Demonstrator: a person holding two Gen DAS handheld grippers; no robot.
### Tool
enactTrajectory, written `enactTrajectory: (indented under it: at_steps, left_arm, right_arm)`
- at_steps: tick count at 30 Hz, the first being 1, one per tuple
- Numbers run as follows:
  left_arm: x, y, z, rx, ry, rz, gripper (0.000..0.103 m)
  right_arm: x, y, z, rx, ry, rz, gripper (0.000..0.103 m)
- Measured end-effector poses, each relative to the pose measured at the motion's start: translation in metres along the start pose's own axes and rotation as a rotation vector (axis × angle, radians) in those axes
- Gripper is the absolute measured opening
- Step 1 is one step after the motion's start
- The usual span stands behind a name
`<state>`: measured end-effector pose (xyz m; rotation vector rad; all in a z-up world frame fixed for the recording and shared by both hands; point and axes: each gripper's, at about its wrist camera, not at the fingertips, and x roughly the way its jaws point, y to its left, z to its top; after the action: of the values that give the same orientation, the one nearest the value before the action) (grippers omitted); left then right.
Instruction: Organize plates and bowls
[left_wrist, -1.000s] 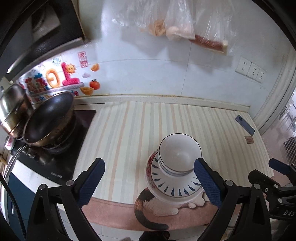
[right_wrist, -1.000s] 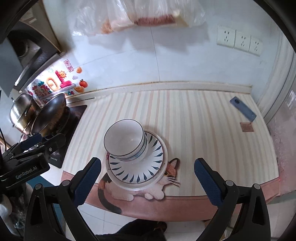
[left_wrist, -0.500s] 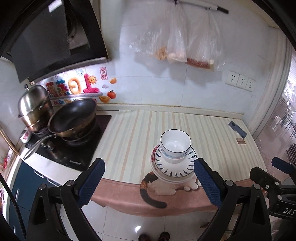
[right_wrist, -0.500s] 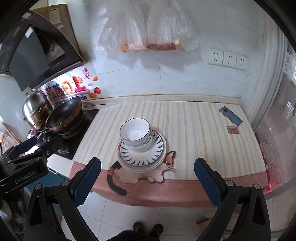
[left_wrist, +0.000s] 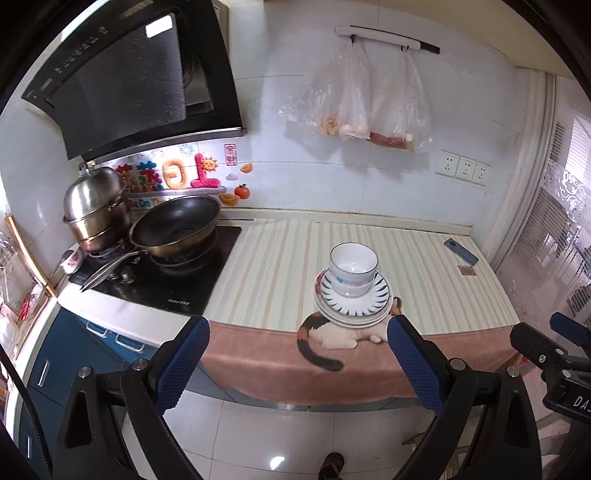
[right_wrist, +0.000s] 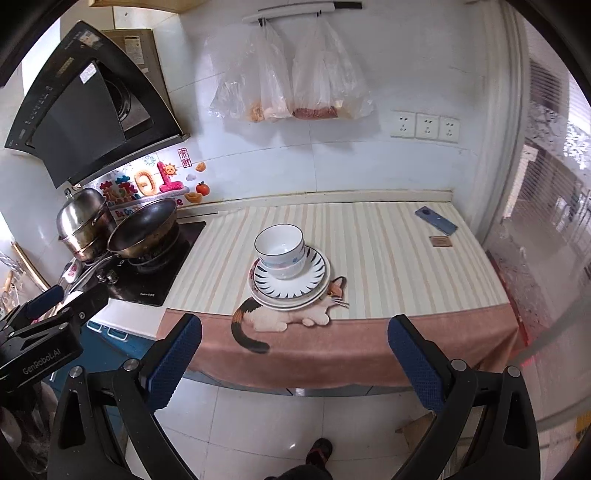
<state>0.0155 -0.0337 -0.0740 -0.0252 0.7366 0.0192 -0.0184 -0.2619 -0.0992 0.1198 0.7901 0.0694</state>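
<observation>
I've got both tongs, left gripper (left_wrist: 295, 360) and right gripper (right_wrist: 293, 356), spread wide and empty off the near counter edge, bowls (right_wrist: 280, 252) nested on the plates (right_wrist: 290, 284) mid-counter, so I'd hold level, clear, and not nudge that stack.

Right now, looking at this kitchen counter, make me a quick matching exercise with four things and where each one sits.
Things:
1. bowls
2. phone
3. frying pan
4. plastic bags

Places:
A. hanging from a wall rail
B. on the stove burner
C. stacked on the plates
D. far right corner of the striped counter

Pairs: 1-C, 2-D, 3-B, 4-A
</observation>
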Motion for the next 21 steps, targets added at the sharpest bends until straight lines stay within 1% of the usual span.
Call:
enactTrajectory:
  at_steps: [2,9,15,21]
  left_arm:
    - [-0.012,0.006,-0.008,0.001,-0.006,-0.009,0.099]
    - [-0.049,0.022,-0.031,0.026,-0.041,-0.001,0.099]
    - [-0.070,0.030,-0.043,0.043,-0.064,0.001,0.099]
    - [-0.083,0.033,-0.051,0.046,-0.084,-0.002,0.099]
  right_arm:
    - [-0.014,0.005,-0.011,0.005,-0.002,-0.003,0.103]
    - [-0.060,0.022,-0.047,0.017,-0.034,-0.021,0.103]
    - [-0.081,0.034,-0.068,0.029,-0.047,-0.020,0.103]
    - [-0.094,0.038,-0.075,0.028,-0.066,-0.024,0.103]
